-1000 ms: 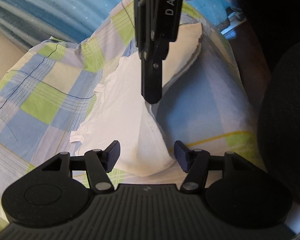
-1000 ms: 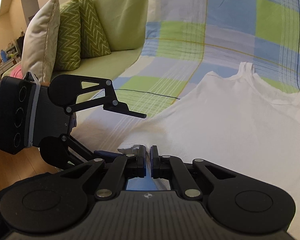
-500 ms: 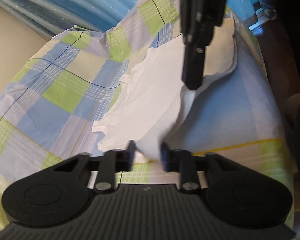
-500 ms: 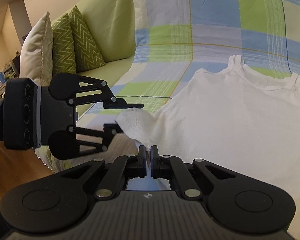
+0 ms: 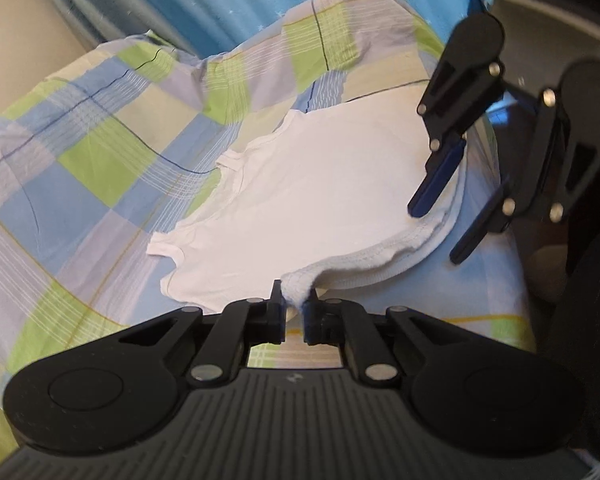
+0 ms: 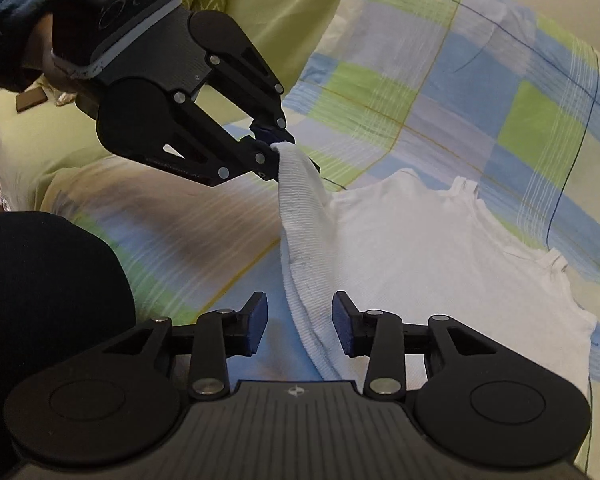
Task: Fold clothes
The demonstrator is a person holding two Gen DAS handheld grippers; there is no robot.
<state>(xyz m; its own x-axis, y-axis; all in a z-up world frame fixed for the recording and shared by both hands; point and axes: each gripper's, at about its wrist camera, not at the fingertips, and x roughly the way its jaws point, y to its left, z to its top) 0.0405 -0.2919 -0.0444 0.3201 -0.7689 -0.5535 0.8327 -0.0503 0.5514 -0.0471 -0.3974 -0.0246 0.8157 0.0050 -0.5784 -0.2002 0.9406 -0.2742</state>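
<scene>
White tank top (image 5: 320, 192) lies mostly flat on the checked sheet (image 5: 100, 152), no fold in it yet. Left hand-held gripper (image 5: 294, 312) pinches its hem corner; right hand-held gripper (image 6: 298, 322) gapes wide around the hem, gripping nothing.

Ribbed white cotton-like tank top (image 6: 440, 248), soft woven checked sheet (image 6: 480, 92), matt black plastic gripper (image 6: 298, 318)

Sofa draped in a blue, green and lilac checked sheet (image 6: 440, 92) — white tank top (image 6: 440, 256) spread flat on it, one hem corner lifted.
</scene>
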